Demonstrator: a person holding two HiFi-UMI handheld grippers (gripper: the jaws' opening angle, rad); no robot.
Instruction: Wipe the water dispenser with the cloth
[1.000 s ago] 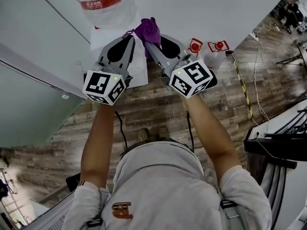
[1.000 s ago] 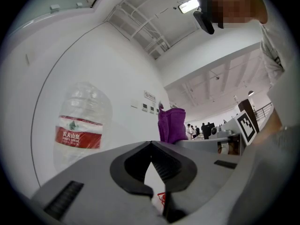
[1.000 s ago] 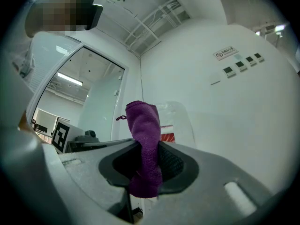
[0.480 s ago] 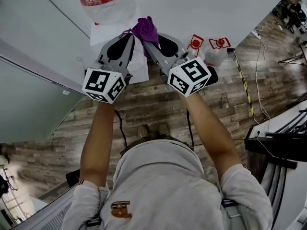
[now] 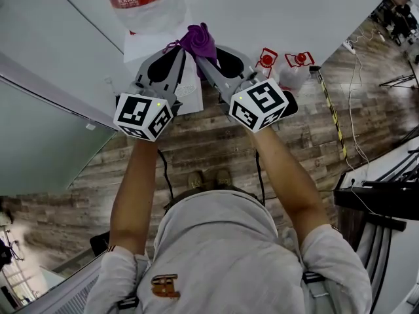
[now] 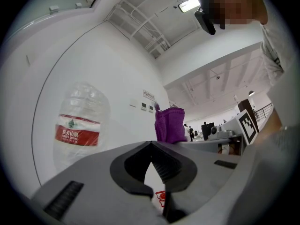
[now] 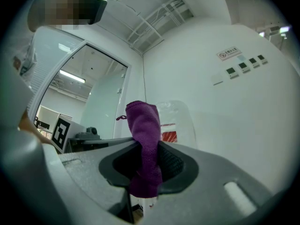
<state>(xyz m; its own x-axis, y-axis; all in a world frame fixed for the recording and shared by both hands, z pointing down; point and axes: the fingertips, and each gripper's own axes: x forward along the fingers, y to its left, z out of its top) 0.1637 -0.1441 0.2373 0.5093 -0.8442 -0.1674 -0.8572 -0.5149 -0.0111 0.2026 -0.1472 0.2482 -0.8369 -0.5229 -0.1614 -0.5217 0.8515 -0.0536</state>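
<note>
The water dispenser's white body (image 5: 191, 91) stands against the wall, with a clear bottle (image 5: 141, 5) bearing a red label on top. My right gripper (image 5: 198, 56) is shut on a purple cloth (image 5: 200, 39), held up beside the bottle. In the right gripper view the cloth (image 7: 145, 139) hangs bunched between the jaws of the right gripper (image 7: 147, 150), with the bottle (image 7: 174, 121) behind it. My left gripper (image 5: 180, 50) is close on the cloth's left, shut and holding nothing. The left gripper view shows the left gripper (image 6: 150, 143), the bottle (image 6: 77, 125) and the cloth (image 6: 169, 124).
Two red-and-white fittings (image 5: 266, 62) sit right of the dispenser. A yellow-black strip (image 5: 330, 116) and cables run over the wood floor (image 5: 196, 149). A dark rack (image 5: 380, 195) stands at the right, a glass partition (image 5: 39, 142) at the left.
The right gripper with the cloth has edged slightly toward the bottle. The left gripper has barely moved.
</note>
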